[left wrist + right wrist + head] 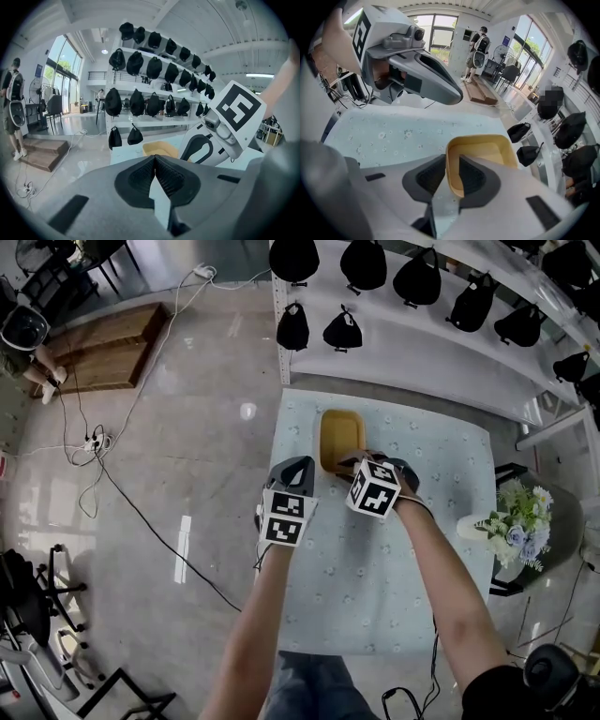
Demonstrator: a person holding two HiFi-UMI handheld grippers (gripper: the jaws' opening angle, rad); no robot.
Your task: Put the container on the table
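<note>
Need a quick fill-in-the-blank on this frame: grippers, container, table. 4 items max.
1. The right hand-held gripper has its jaws on the wall of the ___ container.
2. The left hand-held gripper has its jaws ___, with nothing between them.
3. In the head view, the bouquet stands to the ___ of the container.
4. The table wears a pale ___ cloth with small flowers.

Missing words: yellow; shut; right; blue
</note>
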